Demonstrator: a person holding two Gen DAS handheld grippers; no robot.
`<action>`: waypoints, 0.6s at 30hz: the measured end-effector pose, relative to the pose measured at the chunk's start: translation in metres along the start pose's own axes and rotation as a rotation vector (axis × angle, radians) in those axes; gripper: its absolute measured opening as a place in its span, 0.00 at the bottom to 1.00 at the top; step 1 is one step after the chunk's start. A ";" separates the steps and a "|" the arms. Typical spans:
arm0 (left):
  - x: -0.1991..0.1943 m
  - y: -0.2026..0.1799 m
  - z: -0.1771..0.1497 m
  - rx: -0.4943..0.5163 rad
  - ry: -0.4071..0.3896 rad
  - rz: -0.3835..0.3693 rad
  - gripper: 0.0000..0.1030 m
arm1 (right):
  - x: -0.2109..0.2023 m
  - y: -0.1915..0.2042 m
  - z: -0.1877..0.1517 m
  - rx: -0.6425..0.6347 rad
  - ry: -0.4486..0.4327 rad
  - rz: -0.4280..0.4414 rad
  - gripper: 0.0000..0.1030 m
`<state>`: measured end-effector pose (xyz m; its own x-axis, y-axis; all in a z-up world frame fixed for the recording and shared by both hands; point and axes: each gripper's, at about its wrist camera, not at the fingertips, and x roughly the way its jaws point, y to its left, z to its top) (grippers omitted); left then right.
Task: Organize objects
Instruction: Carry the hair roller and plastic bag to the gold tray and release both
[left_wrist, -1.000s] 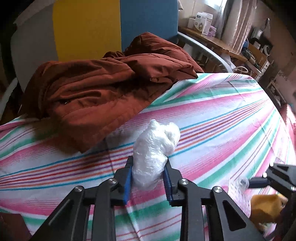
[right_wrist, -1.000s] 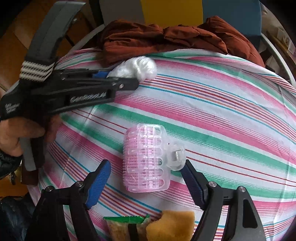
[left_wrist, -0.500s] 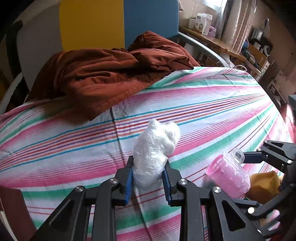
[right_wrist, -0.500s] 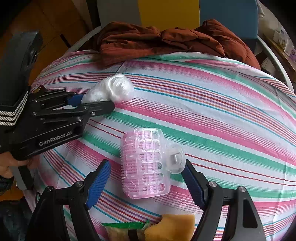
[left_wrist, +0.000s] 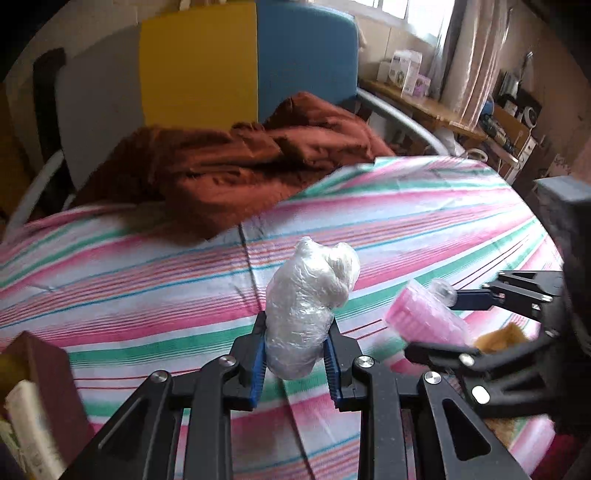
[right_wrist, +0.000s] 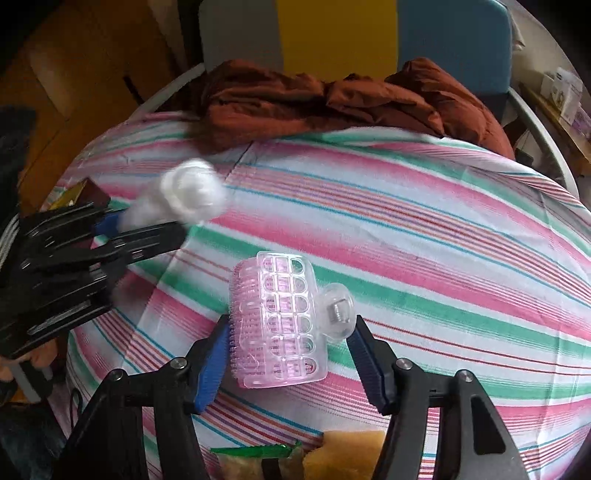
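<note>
A white plastic-wrapped bundle (left_wrist: 306, 295) is clamped upright between the blue pads of my left gripper (left_wrist: 295, 332), held above the striped sheet (left_wrist: 129, 288). The right wrist view shows that bundle (right_wrist: 192, 192) and the left gripper (right_wrist: 147, 229) at the left. A pink hair roller with a clear clip (right_wrist: 277, 325) lies on the sheet between the fingers of my right gripper (right_wrist: 290, 343). Its jaws are closing, one pad against the bristles and the other at the clip's knob. The left wrist view shows the roller (left_wrist: 424, 317) at the right.
A rust-brown jacket (left_wrist: 240, 166) is heaped at the head of the bed before a yellow and blue headboard (left_wrist: 258, 62). A yellow sponge (right_wrist: 351, 454) and a green packet (right_wrist: 255, 451) lie near the front edge. Books (left_wrist: 44, 387) stand at the left.
My left gripper has drawn back toward the near left with the bundle, rising a little. The right gripper's jaws have narrowed from wide open onto the sides of the roller.
</note>
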<state>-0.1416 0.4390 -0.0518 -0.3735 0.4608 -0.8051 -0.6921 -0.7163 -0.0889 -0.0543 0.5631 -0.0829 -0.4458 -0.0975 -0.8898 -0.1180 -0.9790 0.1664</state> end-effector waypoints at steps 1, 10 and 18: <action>-0.012 0.001 -0.001 -0.004 -0.022 0.006 0.26 | -0.001 0.000 0.001 0.008 -0.011 -0.001 0.61; -0.096 0.016 -0.013 -0.016 -0.171 0.042 0.26 | -0.025 -0.010 -0.006 0.028 -0.060 -0.022 0.61; -0.148 0.039 -0.033 -0.039 -0.242 0.063 0.26 | -0.036 0.030 -0.001 0.018 -0.091 0.004 0.61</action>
<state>-0.0932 0.3259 0.0445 -0.5550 0.5235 -0.6465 -0.6402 -0.7650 -0.0699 -0.0406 0.5366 -0.0467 -0.5251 -0.0841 -0.8469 -0.1314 -0.9752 0.1783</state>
